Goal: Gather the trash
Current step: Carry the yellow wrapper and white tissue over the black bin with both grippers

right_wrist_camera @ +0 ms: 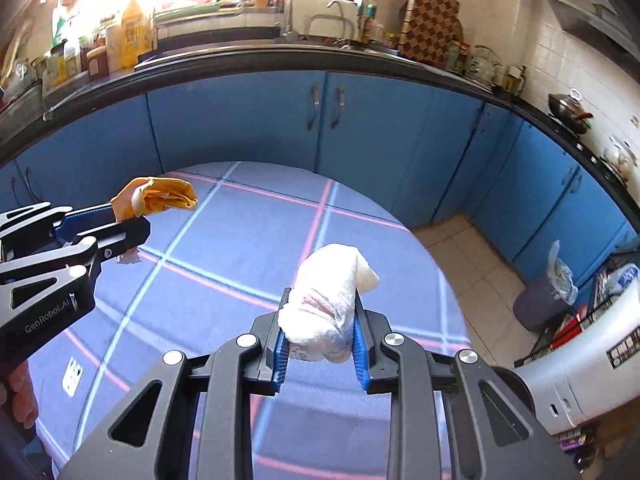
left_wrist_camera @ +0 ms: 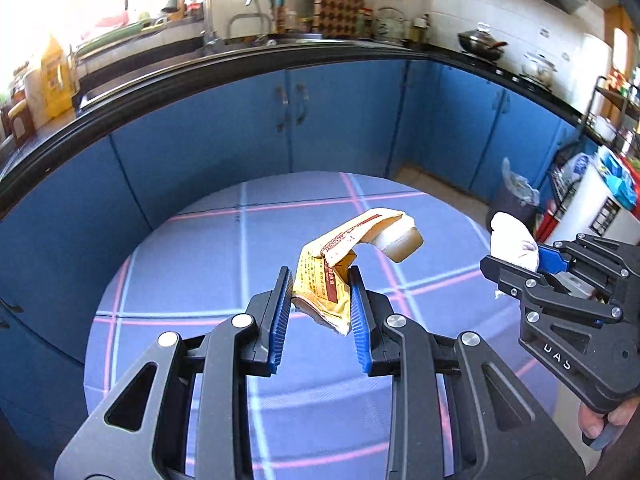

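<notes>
A: left gripper (left_wrist_camera: pixel 318 300) status?
B: jaws narrowed onto a crumpled yellow wrapper (left_wrist_camera: pixel 326 284) with red print. Blue pads pinch its lower part, the rest curls up and away from the fingertips. It's held above the round table (left_wrist_camera: pixel 180 280), clear of the cloth

A: right gripper (right_wrist_camera: pixel 320 320)?
B: jaws closed down on a wadded white paper towel (right_wrist_camera: pixel 328 300), pinkish stain on the side facing the camera. Wad bulges out above the pads. Also held over the table, toward its right edge

A: the two relative to each other?
B: side by side over the table, apart, not touching. From the left wrist cam the right gripper (left_wrist_camera: pixel 520 264) sits off to the right with the towel (left_wrist_camera: pixel 512 240) sticking out of its tip. From the right wrist cam the left gripper (right_wrist_camera: pixel 128 220) is off to the left with the wrapper (right_wrist_camera: pixel 160 198) at its tip

A: table surface?
B: blue cloth with pink and pale blue grid lines

A: beyond the table?
B: grey trash bin (right_wrist_camera: pixel 540 300) with a clear liner on the tiled floor, right of the table, by the blue cabinets (right_wrist_camera: pixel 280 120). Black countertop (left_wrist_camera: pixel 240 64) above the cabinets, cluttered; wok (left_wrist_camera: pixel 480 42) on the stove far right
</notes>
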